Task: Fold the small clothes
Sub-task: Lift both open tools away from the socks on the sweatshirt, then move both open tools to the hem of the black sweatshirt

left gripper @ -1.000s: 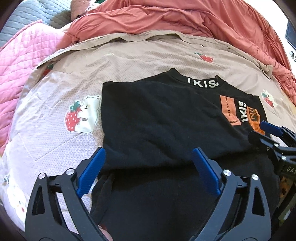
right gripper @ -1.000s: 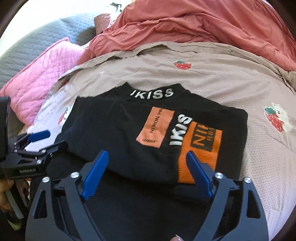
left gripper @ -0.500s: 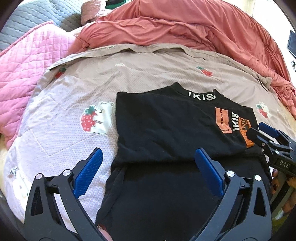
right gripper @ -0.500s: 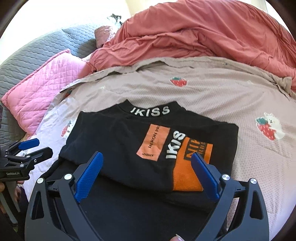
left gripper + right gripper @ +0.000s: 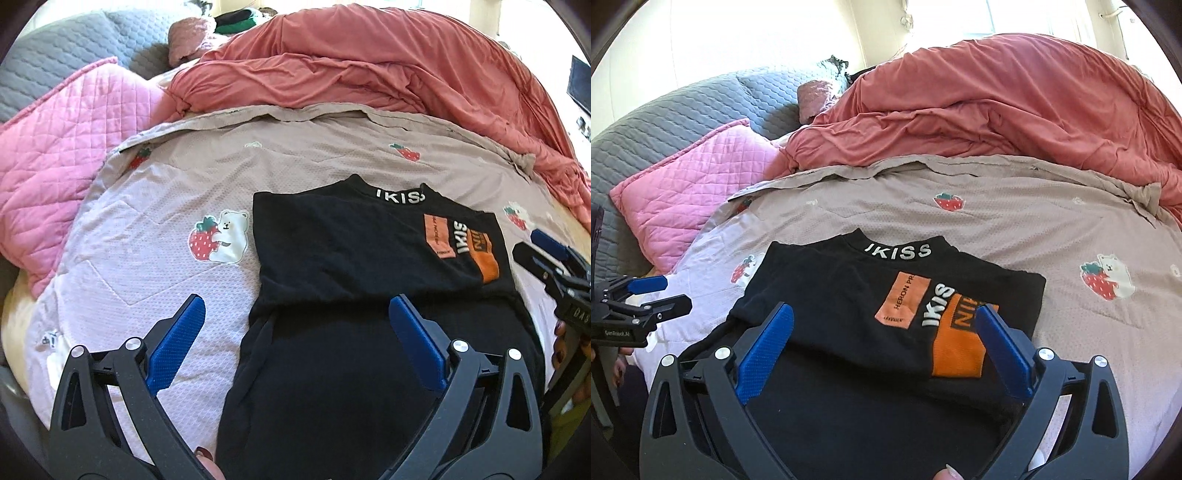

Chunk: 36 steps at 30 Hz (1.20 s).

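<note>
while both tools are hovering above the bed, the left gripper [image 5: 293, 334] with black arms and blue finger pads is showing at the bottom of the left wrist view with its jaws spread wide and nothing between them. its left pad is hanging over the beige quilted blanket printed with strawberries and bears [image 5: 155, 229], and its right pad is hanging over the black t-shirt with white "ikiss" lettering and orange patches [image 5: 343, 251]. the shirt is lying in the centre and lower right of that view, its upper part lying folded over the lower part, collar pointing toward the top of the frame. the right gripper [image 5: 882, 341] is likewise standing released at the bottom of the right wrist view, both pads hanging over the shirt [image 5: 831, 291], gripping nothing. the right tool [image 5: 543, 251] is also peeking in at the right edge of the left view, and the left tool [image 5: 652, 295] at the left edge of the right view. a rumpled coral-red duvet [image 5: 997, 103] is filling the upper right, and a pink quilted pillow [image 5: 687, 188] is sitting at the left.
</note>
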Available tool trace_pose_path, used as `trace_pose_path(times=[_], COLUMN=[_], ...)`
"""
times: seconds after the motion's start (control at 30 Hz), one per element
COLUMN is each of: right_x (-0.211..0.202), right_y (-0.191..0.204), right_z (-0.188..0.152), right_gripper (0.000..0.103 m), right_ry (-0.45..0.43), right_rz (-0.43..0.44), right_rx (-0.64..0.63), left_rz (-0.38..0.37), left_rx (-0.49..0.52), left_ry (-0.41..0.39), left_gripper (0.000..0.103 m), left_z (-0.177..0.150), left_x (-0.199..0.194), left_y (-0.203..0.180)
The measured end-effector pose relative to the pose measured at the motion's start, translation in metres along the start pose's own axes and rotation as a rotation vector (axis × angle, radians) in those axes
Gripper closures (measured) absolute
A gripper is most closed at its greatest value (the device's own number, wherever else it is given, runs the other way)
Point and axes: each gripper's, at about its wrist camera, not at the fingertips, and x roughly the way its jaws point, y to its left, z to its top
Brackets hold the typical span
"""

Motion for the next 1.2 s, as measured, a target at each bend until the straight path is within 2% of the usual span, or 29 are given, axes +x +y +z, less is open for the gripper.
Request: trace_pose_path(times=[0.33,1.0,1.2], right_x=[-0.032,-0.083,-0.103], right_y=[-0.011,-0.045,-0.052], right_z=[-0.008,-0.046,-0.054], right_gripper=[0.005,0.005,0.005], right_ry=[-0.055,-0.018,0.012], right_rz=[-0.057,-0.106,-0.156], right_rx=[0.058,0.261,0.311], left_rz=[-0.02,-0.022,-0.025], left_rx=[0.039,0.028,0.027], left_ry=[-0.003,0.02,0.044], left_gripper=[0.009,0.009,0.009], left_z=[-0.02,-0.044,-0.056], left_x=[-0.017,-0.019,-0.016], left_y=[0.004,0.029,0.035])
